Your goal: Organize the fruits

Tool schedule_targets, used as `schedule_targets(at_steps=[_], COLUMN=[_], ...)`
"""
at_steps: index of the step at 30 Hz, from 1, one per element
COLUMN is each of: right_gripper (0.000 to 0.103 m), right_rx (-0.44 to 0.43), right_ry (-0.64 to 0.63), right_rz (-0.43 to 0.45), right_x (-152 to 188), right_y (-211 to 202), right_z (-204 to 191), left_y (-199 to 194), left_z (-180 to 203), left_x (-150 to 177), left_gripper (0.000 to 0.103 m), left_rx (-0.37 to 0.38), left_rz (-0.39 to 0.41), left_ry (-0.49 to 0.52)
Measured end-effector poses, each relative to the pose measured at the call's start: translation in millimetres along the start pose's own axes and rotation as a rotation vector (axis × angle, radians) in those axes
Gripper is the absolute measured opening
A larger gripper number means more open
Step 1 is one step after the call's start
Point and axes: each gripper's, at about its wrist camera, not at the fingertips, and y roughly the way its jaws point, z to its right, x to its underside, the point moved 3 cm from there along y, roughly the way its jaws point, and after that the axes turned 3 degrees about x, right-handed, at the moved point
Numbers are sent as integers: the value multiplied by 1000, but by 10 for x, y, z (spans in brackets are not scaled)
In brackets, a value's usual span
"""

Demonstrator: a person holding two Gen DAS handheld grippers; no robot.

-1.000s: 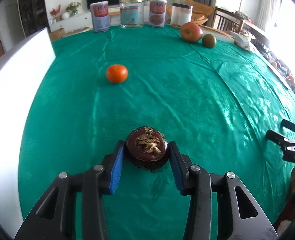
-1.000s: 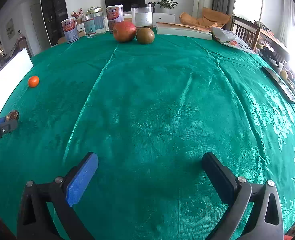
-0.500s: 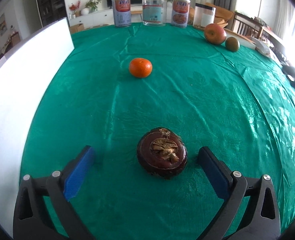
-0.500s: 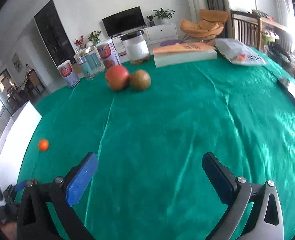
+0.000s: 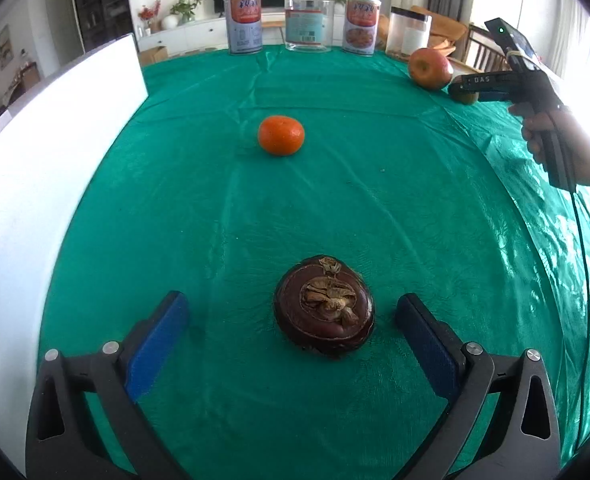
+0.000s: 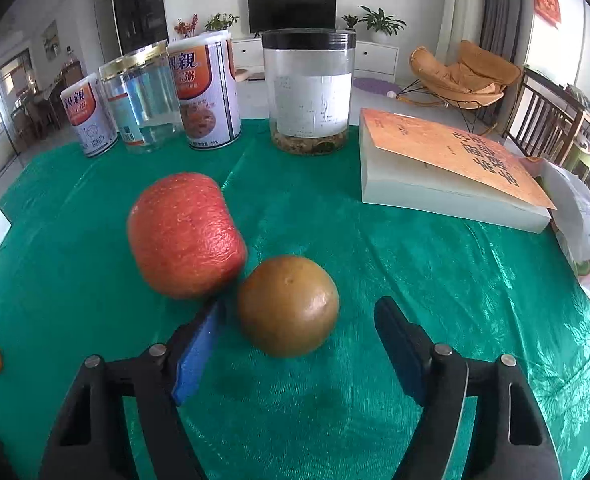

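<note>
Fruits (image 5: 281, 135) on green tablecloth (image 5: 335, 200)

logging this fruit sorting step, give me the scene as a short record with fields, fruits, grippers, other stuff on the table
surface: green tablecloth
left gripper: open, jaws wide on either side of the dark mangosteen, not touching it
right gripper: jaws have just been closing around the brown-green round fruit; pads not yet pressing
apple: red, close beside the brown-green fruit
mandarin: alone, mid-table
far edge: two printed cans, clear jar, black-lidded jar
other: book, white board
</note>
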Motion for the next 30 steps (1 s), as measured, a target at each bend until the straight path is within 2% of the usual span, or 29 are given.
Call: schedule_targets(at_steps=[1, 3, 5, 8, 11, 16, 19, 21, 23, 24, 25, 27, 30], right_gripper=[49, 49, 49, 49, 49, 49, 49, 50, 57, 64, 78, 91, 95], right_rx=[7, 14, -25, -99, -132, -122, -65, -43, -40, -44, -39, -10, 47], right_ry=[2, 17, 50, 59, 27, 97, 112, 128, 147, 156, 158, 129, 57], right_rz=[3, 12, 14, -5, -43, -85, -38, 4, 17, 19, 11, -11, -26], right_x=[5, 63, 188, 531, 1062, 1990, 2292, 2377, 2384, 2387, 2393, 2397, 2411], right_y=[-13, -115, -296, -729, -1203, -1708, -1838, -1877, -1860, -1862, -1858, -1838, -1803], right_z=[8, 19, 16, -79, -289, -558, -714, -758, -782, -782, -784, -816, -905], left_y=[0, 1, 0, 1, 0, 0, -1, -1, -2, -3, -2, -2, -3], left_z=[-2, -2, -2, 0, 0, 1, 1, 2, 2, 3, 2, 2, 2], left_x=[0, 0, 0, 0, 0, 0, 0, 1, 2, 1, 1, -2, -3], left_gripper=[102, 102, 102, 102, 102, 102, 102, 103, 102, 103, 103, 102, 102], left_rx=[0, 0, 0, 0, 0, 0, 0, 0, 0, -1, -1, -1, -1], left_rz=[0, 0, 0, 0, 0, 0, 0, 0, 0, 0, -1, -1, -1], left_ry=[0, 0, 0, 0, 0, 0, 0, 0, 0, 0, 1, 4, 8])
